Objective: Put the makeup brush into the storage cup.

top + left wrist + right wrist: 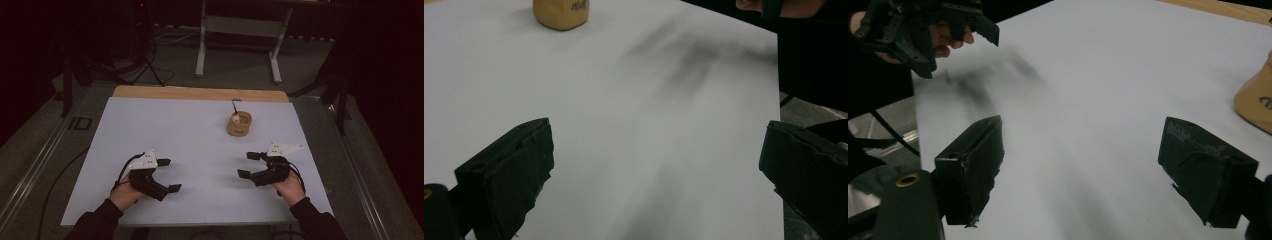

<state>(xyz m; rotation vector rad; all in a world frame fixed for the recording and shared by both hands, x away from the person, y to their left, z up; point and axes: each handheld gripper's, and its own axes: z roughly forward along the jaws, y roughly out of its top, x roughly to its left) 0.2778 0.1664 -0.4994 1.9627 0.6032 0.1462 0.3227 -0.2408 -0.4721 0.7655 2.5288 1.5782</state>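
The small tan wooden holder (239, 125) stands upper right of centre, nearer the right gripper (247, 164) than the left gripper (169, 175), both wide open, empty.

The person's two forearms come in from six o'clock in the high view, dark sleeves down to the wrists. The left hand (126, 194) sits at about seven o'clock and holds the left gripper (169, 175), whose jaws stand wide apart with nothing between them and point toward three o'clock. The right hand (290, 188) sits at about five o'clock and holds the right gripper (248, 164), jaws likewise spread and bare, pointing toward nine o'clock. The two grippers face each other, well apart.
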